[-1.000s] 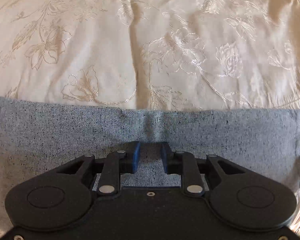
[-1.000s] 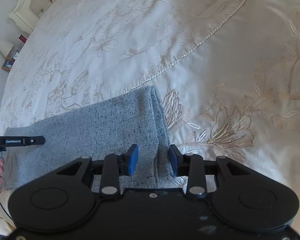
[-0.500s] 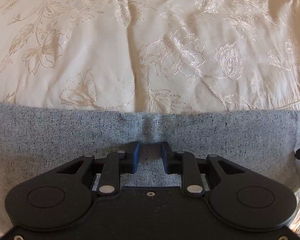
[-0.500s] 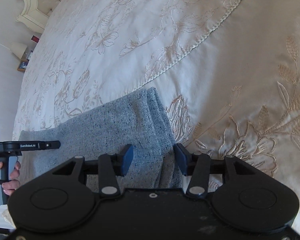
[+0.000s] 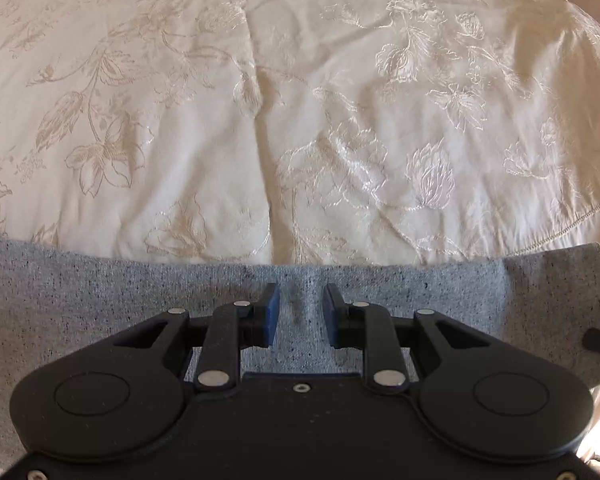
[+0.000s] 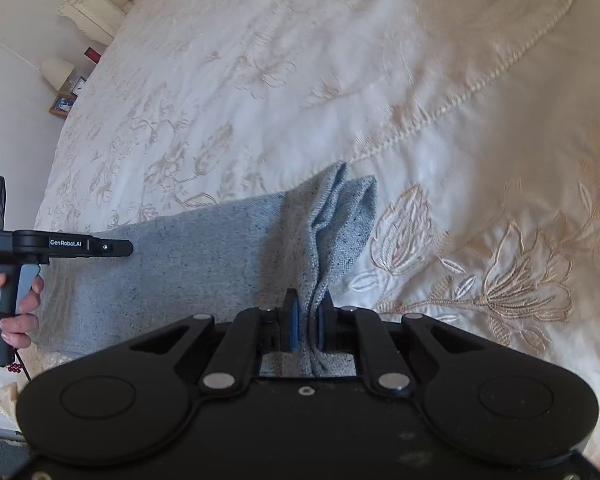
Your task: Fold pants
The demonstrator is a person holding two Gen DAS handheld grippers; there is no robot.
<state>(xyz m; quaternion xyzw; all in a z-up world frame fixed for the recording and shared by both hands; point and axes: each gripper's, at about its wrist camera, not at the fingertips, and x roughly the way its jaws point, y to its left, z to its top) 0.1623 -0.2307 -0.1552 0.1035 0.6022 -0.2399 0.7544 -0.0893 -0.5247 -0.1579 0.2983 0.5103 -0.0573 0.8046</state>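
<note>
The grey speckled pants (image 5: pixel 100 312) lie folded in a long strip across the cream embroidered bedspread (image 5: pixel 300 120). My left gripper (image 5: pixel 299 312) is open, its blue pads hovering over the strip's middle near its far edge. In the right wrist view my right gripper (image 6: pixel 308 326) is shut on the end of the pants (image 6: pixel 204 248), and the pinched layers rise in a peak off the bed. The left gripper also shows in the right wrist view (image 6: pixel 112 247), held in a hand at the left.
The bedspread (image 6: pixel 420 80) stretches far and right of the pants, with a corded seam (image 6: pixel 480 84). A tufted headboard (image 6: pixel 96 4), a lamp (image 6: pixel 58 72) and small frames on a side table stand at the far left.
My right gripper has closed on the end of the pants and lifted the layers off the bed. My left gripper stayed open and drew back slightly over the strip.
</note>
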